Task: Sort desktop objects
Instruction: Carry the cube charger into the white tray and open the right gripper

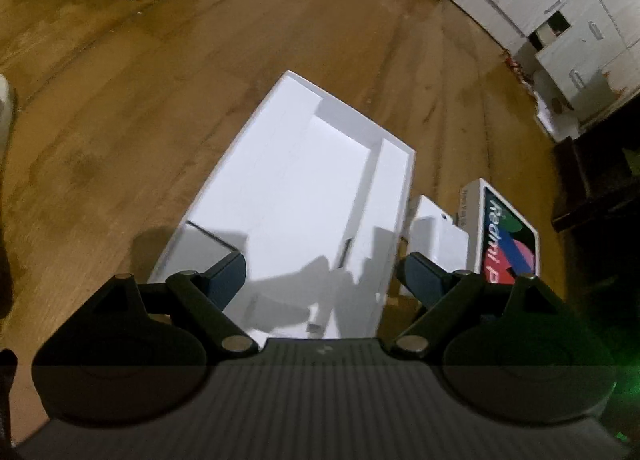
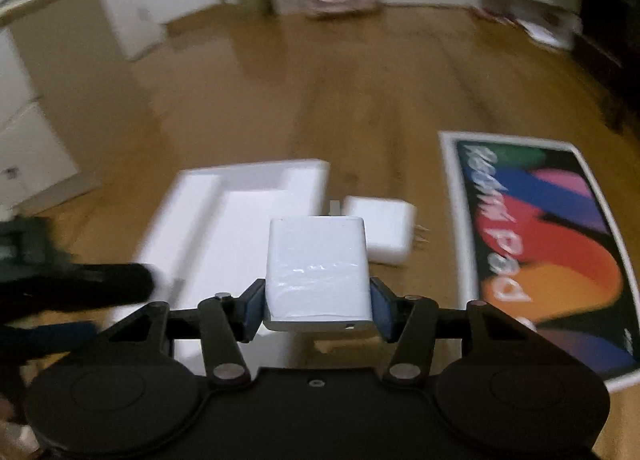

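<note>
One white charger block (image 2: 317,272) is clamped between the right gripper (image 2: 318,310) fingers, held above the floor — the carrying step, I judge. At ten o'clock from it lies the open white tray (image 2: 224,211); a second charger (image 2: 380,230) sits at one o'clock, the printed lid (image 2: 540,244) at three. The left gripper (image 1: 320,280) hangs wide open over the tray — empty. Next: lower the block into a compartment.
</note>
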`<state>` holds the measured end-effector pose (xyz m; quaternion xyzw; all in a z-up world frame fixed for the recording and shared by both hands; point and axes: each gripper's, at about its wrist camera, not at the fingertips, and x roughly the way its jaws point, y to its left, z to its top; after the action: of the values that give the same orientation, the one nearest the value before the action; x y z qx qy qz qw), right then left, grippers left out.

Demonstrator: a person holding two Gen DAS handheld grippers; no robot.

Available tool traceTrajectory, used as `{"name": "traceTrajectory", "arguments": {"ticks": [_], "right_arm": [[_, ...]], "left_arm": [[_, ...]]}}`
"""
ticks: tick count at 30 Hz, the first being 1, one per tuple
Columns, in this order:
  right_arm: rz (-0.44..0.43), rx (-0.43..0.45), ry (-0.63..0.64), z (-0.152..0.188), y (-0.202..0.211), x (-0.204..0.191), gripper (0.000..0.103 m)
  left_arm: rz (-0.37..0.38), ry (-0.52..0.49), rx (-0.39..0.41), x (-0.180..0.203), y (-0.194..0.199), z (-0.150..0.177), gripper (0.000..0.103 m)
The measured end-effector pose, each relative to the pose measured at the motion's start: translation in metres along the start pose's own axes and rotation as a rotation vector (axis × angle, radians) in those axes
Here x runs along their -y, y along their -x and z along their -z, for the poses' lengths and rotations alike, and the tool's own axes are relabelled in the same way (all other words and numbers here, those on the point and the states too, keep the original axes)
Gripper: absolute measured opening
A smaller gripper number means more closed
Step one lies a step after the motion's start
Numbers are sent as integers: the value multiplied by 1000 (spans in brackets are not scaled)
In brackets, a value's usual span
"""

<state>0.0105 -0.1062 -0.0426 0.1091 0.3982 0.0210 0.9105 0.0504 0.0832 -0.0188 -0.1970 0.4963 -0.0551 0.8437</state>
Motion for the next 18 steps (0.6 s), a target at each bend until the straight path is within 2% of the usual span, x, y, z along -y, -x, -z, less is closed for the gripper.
{"name": "traceTrajectory", "arguments": {"ticks": [3,6,14,18], "right_arm": [[-59,-13,34,5,-6,-15,59],[-102,-33,35,10,-16,-23,59],[-105,-72,94,13,-35,-52,59],[-126,-91,106,19,-45,-59,59]], "left_arm": [[-42,-19,33,-3,10,-5,87],[-17,19,46,-14,16,-9,87],[0,29,33,-23,15,-9,87],[-5,65,47,-28,17,-9,87]]}}
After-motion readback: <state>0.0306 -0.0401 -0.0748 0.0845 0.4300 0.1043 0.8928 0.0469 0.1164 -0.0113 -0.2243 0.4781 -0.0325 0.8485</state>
